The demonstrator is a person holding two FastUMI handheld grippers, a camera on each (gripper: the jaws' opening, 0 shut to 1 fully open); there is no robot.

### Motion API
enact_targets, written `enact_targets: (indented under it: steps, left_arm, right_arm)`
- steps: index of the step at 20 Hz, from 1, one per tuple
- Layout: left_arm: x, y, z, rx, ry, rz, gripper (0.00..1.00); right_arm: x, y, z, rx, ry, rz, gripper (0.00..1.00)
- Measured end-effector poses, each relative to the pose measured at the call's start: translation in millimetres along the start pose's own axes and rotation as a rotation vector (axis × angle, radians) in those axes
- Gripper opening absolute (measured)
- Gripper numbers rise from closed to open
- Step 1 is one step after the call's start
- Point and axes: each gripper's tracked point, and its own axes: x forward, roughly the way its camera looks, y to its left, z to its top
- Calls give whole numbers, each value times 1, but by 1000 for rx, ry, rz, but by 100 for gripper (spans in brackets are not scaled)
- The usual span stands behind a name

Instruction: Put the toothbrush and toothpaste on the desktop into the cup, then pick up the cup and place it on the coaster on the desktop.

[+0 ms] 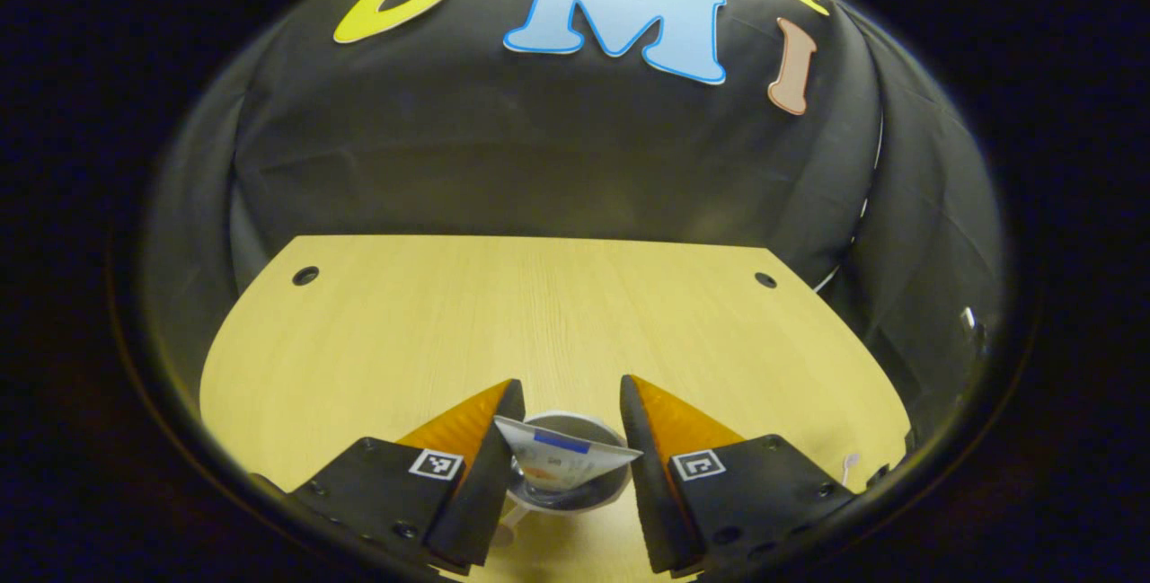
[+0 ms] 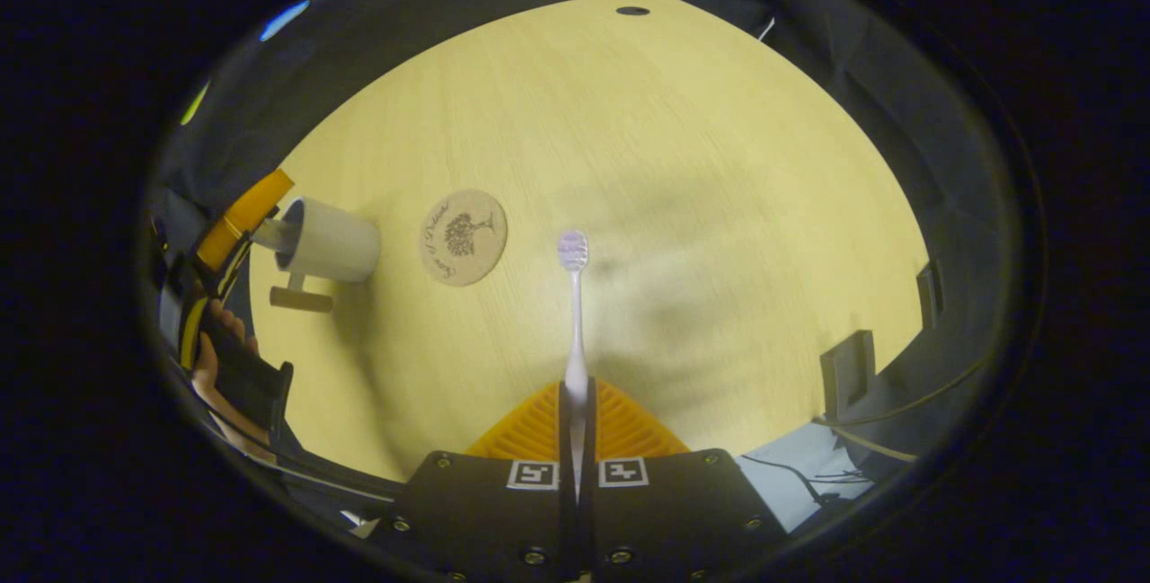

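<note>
A white cup [image 1: 575, 495] stands on the wooden table right under my left gripper [image 1: 570, 394]. The toothpaste tube [image 1: 561, 457] sticks out of the cup, its flat crimped end spanning the gap, and both fingers press on its edges. In the right gripper view the same cup [image 2: 331, 243] sits at the left with the tube [image 2: 268, 233] poking out and the left gripper's finger [image 2: 244, 210] beside it. My right gripper [image 2: 576, 385] is shut on the handle of a white toothbrush [image 2: 575, 313], bristle head forward, above the table. The round wooden coaster [image 2: 464, 235] lies between cup and brush head.
A person's hand [image 2: 211, 358] holds the left gripper at the left edge. The table [image 2: 701, 206] has small dark holes [image 1: 305, 276] [image 1: 765, 279] near its far corners. Black brackets [image 2: 849, 372] and cables sit off its right edge. The black cloth wall closes the far side.
</note>
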Motion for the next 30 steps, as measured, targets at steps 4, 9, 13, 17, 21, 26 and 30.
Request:
enact_targets:
  steps: [4,9,13,17,21,26,30]
  left_arm:
    - [-26,-5,11,38,-37,-13,70]
    - [-63,-13,38,64,-104,-28,69]
    - [-98,-6,58,44,-150,-16,70]
    - [-134,22,65,26,-172,30,72]
    - [-163,59,63,0,-175,97,72]
    - [-189,105,52,-16,-153,191,69]
    - [-206,134,41,-38,-130,261,69]
  right_arm:
    - [-6,21,20,-6,-43,40,2]
    - [-15,59,49,-28,-101,103,2]
    - [-31,99,80,-76,-180,159,2]
    - [-43,145,110,-122,-252,222,2]
    - [-50,193,138,-165,-318,280,2]
    - [-46,238,169,-203,-399,332,2]
    - [-35,263,183,-256,-464,358,2]
